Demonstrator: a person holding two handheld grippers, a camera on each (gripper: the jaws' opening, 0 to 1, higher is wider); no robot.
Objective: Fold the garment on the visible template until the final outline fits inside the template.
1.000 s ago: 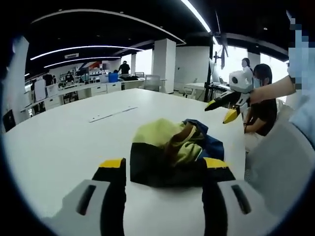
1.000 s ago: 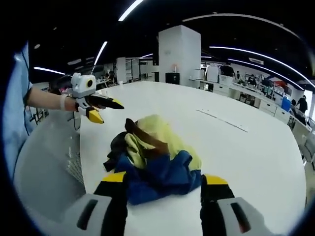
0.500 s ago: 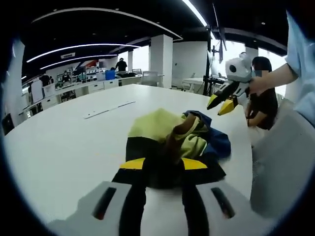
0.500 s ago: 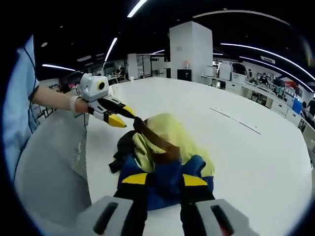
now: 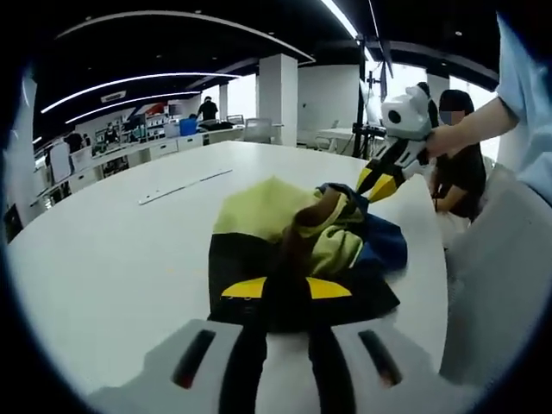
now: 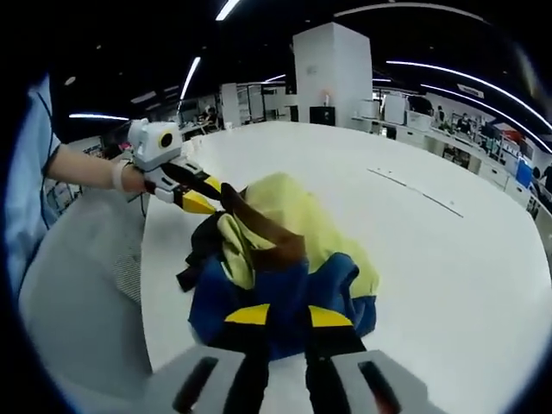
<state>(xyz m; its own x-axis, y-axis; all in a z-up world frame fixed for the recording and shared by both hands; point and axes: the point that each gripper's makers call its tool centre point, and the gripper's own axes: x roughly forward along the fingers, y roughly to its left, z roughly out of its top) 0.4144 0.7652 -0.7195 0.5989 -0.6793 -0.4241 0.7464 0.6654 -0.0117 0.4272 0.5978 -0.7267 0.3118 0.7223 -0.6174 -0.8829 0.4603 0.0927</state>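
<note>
A crumpled garment (image 5: 285, 226) in yellow-green, black, blue and brown lies in a heap on the white table (image 5: 103, 259). My left gripper (image 5: 287, 293) is shut on its black part at the near edge. The right gripper (image 5: 373, 183) comes in from the right, its tips at the heap's blue side. In the right gripper view the garment (image 6: 293, 233) shows its blue part nearest, and my right gripper (image 6: 289, 317) is shut on that blue cloth. The left gripper (image 6: 207, 197) reaches in from the left, its tips at the brown and black cloth.
A thin grey strip (image 5: 185, 185) lies on the table beyond the heap, and the same strip (image 6: 414, 197) is seen from the other side. A grey chair (image 5: 500, 285) stands at the table's edge. A person in black (image 5: 461, 185) sits behind. Desks and a white pillar (image 6: 326, 73) lie farther off.
Both grippers have gone from open to shut, each closing on the garment's near edge. Both have moved in closer to the heap.
</note>
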